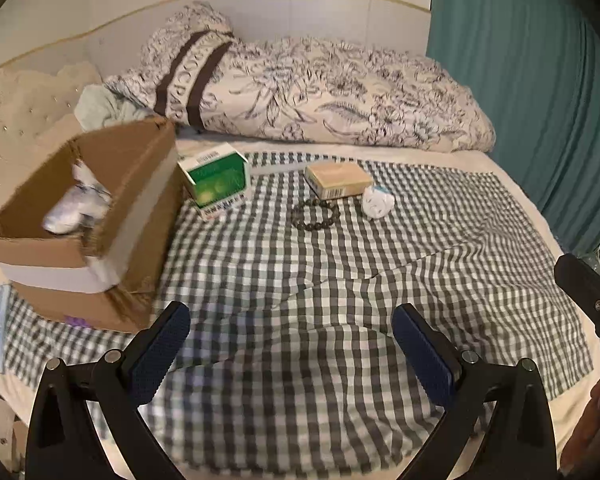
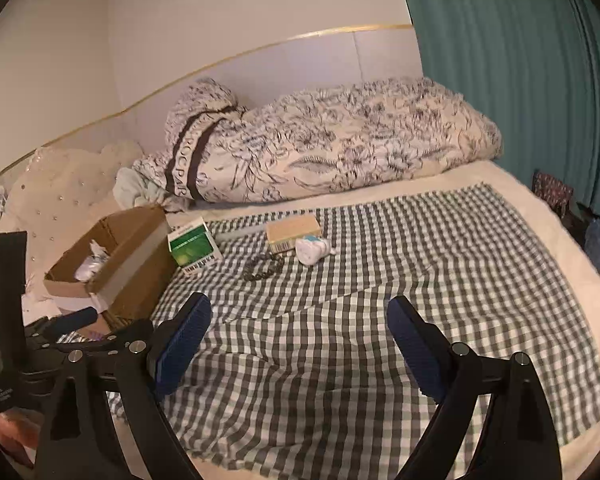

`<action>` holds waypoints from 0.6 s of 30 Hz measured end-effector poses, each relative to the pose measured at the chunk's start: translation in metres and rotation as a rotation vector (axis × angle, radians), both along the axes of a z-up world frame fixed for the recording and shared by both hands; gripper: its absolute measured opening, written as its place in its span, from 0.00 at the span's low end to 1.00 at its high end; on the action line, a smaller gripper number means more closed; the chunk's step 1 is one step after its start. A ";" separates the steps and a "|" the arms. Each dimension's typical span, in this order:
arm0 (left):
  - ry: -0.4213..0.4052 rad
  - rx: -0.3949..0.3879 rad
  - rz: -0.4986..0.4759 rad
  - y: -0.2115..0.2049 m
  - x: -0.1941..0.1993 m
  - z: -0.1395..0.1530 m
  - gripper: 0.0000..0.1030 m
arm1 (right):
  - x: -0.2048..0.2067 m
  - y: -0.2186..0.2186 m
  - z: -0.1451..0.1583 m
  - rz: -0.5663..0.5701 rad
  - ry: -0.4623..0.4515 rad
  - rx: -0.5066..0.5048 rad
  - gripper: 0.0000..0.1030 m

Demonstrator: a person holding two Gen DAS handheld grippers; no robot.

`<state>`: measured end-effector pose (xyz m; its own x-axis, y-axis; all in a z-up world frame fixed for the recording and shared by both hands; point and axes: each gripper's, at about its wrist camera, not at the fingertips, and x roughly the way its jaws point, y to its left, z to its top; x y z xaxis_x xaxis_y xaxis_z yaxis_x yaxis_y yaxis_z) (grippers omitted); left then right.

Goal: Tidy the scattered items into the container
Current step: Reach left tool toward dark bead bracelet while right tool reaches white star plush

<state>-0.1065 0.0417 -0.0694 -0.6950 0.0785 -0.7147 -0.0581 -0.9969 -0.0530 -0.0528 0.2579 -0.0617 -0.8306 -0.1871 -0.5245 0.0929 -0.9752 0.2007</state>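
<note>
Grippers both spread and empty: left gripper (image 1: 290, 354), right gripper (image 2: 300, 350). Green-and-white cardboard carton (image 1: 216, 184) lies ahead beside the open brown cardboard box (image 1: 140, 184), nearer the left; dark beaded bracelet (image 1: 315, 214) lies centrally.

Place: we are looking at a home bedroom | Evidence: a bed (image 2: 500, 216) is filling both views, a rolled floral duvet (image 1: 320, 92) is lying along a padded headboard (image 1: 300, 12) | a checked cloth (image 1: 340, 280) is covering the mattress | a teal curtain (image 2: 520, 60) is hanging beside it
</note>
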 end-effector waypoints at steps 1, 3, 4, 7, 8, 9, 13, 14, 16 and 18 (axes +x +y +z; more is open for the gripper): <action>-0.013 -0.002 -0.004 0.003 -0.009 -0.007 1.00 | -0.007 0.002 -0.004 -0.003 -0.008 -0.001 0.88; -0.031 -0.005 -0.012 0.009 -0.025 -0.018 1.00 | -0.020 0.004 -0.014 -0.007 -0.022 -0.001 0.88; -0.037 -0.005 -0.012 0.012 -0.032 -0.023 1.00 | -0.029 0.005 -0.019 -0.001 -0.031 -0.006 0.88; -0.051 0.003 -0.014 0.019 -0.055 -0.036 1.00 | -0.051 0.006 -0.033 0.005 -0.059 -0.009 0.87; -0.053 0.003 -0.014 0.021 -0.061 -0.041 1.00 | -0.061 0.005 -0.040 0.007 -0.071 -0.006 0.87; -0.055 -0.002 -0.012 0.023 -0.069 -0.046 1.00 | -0.068 0.005 -0.044 0.007 -0.080 -0.004 0.87; -0.043 -0.020 -0.022 0.034 -0.098 -0.064 1.00 | -0.102 0.004 -0.066 0.016 -0.120 -0.009 0.87; -0.045 -0.024 -0.028 0.036 -0.104 -0.067 1.00 | -0.111 0.003 -0.070 0.017 -0.130 -0.008 0.87; -0.048 -0.036 -0.041 0.042 -0.118 -0.076 1.00 | -0.124 0.003 -0.075 0.011 -0.138 -0.005 0.87; -0.049 -0.046 -0.043 0.046 -0.132 -0.082 1.00 | -0.140 0.002 -0.080 0.017 -0.143 -0.006 0.87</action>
